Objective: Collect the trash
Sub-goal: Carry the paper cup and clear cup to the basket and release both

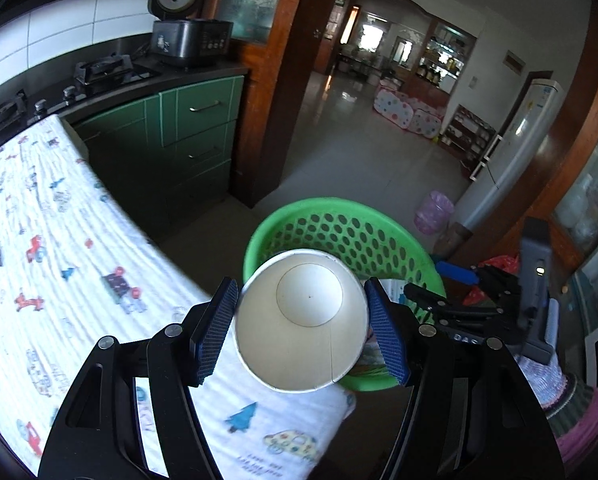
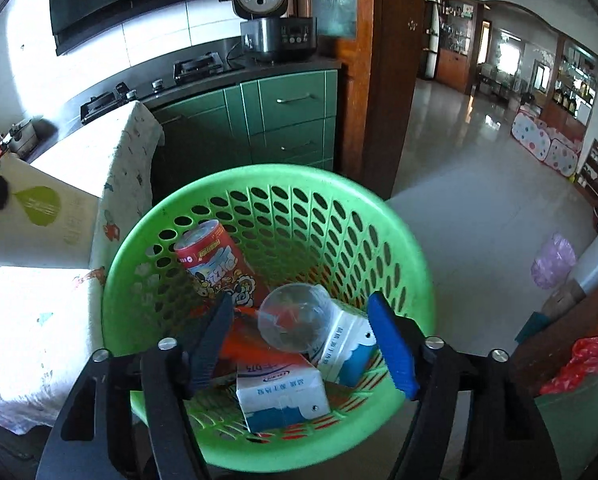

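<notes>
My left gripper [image 1: 301, 330] is shut on a white paper cup [image 1: 301, 320], mouth toward the camera, held over the table's corner just short of the green basket [image 1: 339, 216]. The same cup [image 2: 39, 220], with a green leaf print, shows at the left of the right wrist view. My right gripper [image 2: 299, 340] is open and empty above the green perforated basket [image 2: 379, 216]. Inside the basket lie a red snack can [image 2: 215, 260], a clear plastic cup [image 2: 295, 316] and two white-and-blue milk cartons [image 2: 279, 392]. The right gripper [image 1: 439, 304] also shows in the left wrist view.
A table with a printed white cloth [image 1: 59, 248] stands to the left of the basket. Green cabinets [image 1: 187, 136] with a stove and rice cooker [image 1: 187, 36] lie behind. A wooden door frame [image 1: 283, 80] opens onto a tiled room. A pink-bagged bin [image 1: 433, 212] stands on the floor.
</notes>
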Action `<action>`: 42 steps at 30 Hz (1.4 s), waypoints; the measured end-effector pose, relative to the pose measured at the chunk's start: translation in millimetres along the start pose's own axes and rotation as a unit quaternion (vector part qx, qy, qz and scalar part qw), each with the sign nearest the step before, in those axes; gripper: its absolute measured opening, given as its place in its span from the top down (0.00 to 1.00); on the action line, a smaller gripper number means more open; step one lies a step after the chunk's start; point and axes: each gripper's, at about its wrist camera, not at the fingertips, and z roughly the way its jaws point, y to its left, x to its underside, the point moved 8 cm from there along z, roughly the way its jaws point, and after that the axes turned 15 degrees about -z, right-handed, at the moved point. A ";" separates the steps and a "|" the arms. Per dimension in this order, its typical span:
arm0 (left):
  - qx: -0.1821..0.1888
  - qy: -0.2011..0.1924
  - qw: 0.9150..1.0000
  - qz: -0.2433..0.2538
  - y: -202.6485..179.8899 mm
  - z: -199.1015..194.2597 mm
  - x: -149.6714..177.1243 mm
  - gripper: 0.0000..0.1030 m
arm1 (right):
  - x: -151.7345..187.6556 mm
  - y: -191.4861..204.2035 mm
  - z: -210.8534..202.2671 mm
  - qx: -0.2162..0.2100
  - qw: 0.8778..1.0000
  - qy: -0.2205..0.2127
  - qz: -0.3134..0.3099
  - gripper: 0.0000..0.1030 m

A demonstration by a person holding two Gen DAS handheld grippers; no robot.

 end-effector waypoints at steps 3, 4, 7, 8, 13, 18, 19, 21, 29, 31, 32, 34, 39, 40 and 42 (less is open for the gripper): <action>0.008 0.011 1.000 -0.005 -7.4 10.7 2.3 0.38 | 3.3 -3.8 -11.5 0.002 1.000 -0.009 0.002 0.34; 0.010 0.015 1.000 -0.006 -9.8 13.5 3.5 0.38 | 5.4 -4.8 -15.8 0.000 1.000 -0.012 0.005 0.34; 0.013 0.026 1.000 -0.005 -17.6 25.8 8.6 0.38 | 11.9 -8.2 -27.8 -0.003 1.000 -0.023 0.015 0.32; 0.014 0.030 0.999 -0.004 -19.6 29.9 10.9 0.38 | 15.0 -9.5 -32.4 -0.006 0.999 -0.027 0.020 0.32; 0.011 0.046 0.999 -0.010 -23.5 47.1 20.3 0.37 | 28.9 -9.5 -44.4 -0.016 0.999 -0.033 0.034 0.31; 0.006 0.061 0.998 -0.013 -25.0 60.5 30.7 0.34 | 41.7 -4.7 -47.4 -0.028 0.998 -0.032 0.046 0.30; 0.005 0.064 0.998 -0.013 -24.7 62.2 32.3 0.33 | 43.7 -3.5 -47.6 -0.029 0.998 -0.031 0.047 0.30; 0.004 0.065 0.998 -0.013 -24.8 63.2 33.7 0.30 | 47.1 -0.9 -47.7 -0.033 0.998 -0.031 0.051 0.30; 0.002 0.058 0.998 -0.011 -23.4 57.0 36.7 0.28 | 51.3 9.6 -52.6 -0.047 0.996 -0.036 0.061 0.30; 0.007 0.053 0.998 -0.013 -23.0 53.9 36.4 0.24 | 50.6 11.6 -56.1 -0.047 0.996 -0.039 0.059 0.30; 0.006 0.052 0.999 -0.016 -22.1 51.5 36.8 0.23 | 50.1 13.7 -58.5 -0.047 0.996 -0.042 0.058 0.30; 0.008 0.052 0.998 -0.018 -20.6 48.3 37.6 0.23 | 49.8 17.1 -61.4 -0.046 0.996 -0.045 0.057 0.30; 0.002 0.036 0.999 -0.019 -16.4 27.8 41.3 0.19 | 48.9 24.4 -68.7 -0.051 0.996 -0.050 0.059 0.29; 0.000 0.033 0.999 -0.019 -14.7 23.2 41.6 0.19 | 49.1 27.1 -70.9 -0.050 0.996 -0.051 0.058 0.29; -0.005 0.023 0.999 -0.022 -11.0 12.5 42.4 0.18 | 50.0 31.2 -73.8 -0.052 0.996 -0.052 0.057 0.29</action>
